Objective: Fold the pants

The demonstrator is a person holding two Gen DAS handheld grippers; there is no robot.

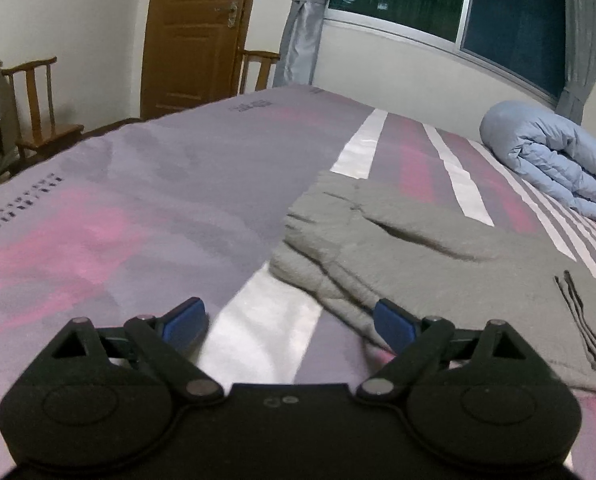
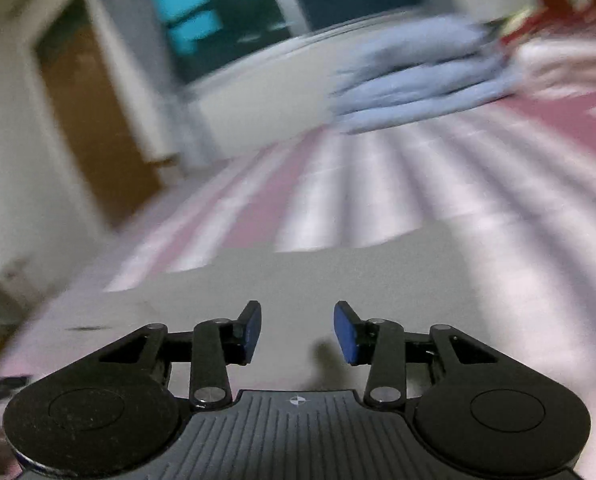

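Grey fleece pants [image 1: 438, 256] lie on the bed w/ the purple, pink and white striped sheet [image 1: 146, 184], already doubled over at least once by the look of it: stacked edges show at centre of the left wrist view, w/ a pocket slit and a dark drawstring toward the right edge. Judgement: task is mid-way or later, both hands free of cloth, prob. between folds or lining up for the next one.

Left gripper [image 1: 290, 322]: fingers wide apart, nothing between them. The blue pad [image 1: 394, 324] of one finger sits just at the near edge of the pants, lower centre-right of frame; can't tell if it touches. The other pad is over bare sheet, lower centre-left.

Right gripper [image 2: 298, 330]: fingers apart, narrower gap, empty. View is heavily motion-blurred. Grey cloth [image 2: 338, 280] fills the middle band just ahead of and under the fingers; contact unclear.

Next move, as I read it: each gripper closes on a near edge or corner of the stack, catching all layers, then carries it across evenly so the fleece doesn't slip or bunch.

Rolled light blue quilt [image 1: 554, 160] sits at the right of the bed, well apart from the pants
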